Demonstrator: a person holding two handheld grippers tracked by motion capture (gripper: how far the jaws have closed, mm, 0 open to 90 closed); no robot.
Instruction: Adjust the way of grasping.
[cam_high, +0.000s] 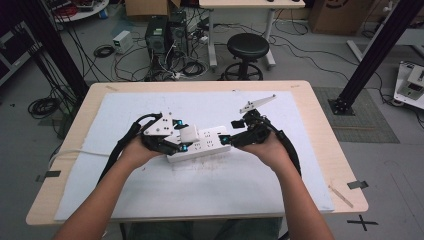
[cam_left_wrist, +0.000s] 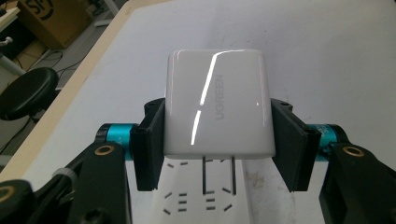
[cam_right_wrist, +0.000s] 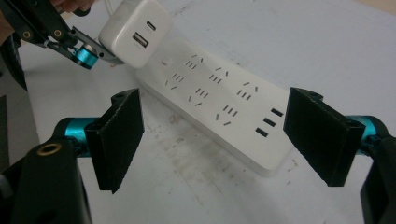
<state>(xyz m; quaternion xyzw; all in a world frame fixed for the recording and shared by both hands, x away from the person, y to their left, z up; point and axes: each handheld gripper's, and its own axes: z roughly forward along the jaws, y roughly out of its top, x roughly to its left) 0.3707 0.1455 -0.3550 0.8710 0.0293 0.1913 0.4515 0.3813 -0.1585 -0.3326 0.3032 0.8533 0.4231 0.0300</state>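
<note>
The left gripper (cam_left_wrist: 217, 144) clamps a white charger (cam_left_wrist: 218, 105) by its sides, prongs just above the left end of the white power strip (cam_high: 200, 145) at mid-table; contact with a socket seems not yet made. The right gripper (cam_right_wrist: 219, 140) stands wide open around the strip's right end.

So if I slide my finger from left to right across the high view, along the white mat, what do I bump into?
Left gripper → white charger clamped in it → white power strip → right gripper, jaws open at the strip's end.
</note>
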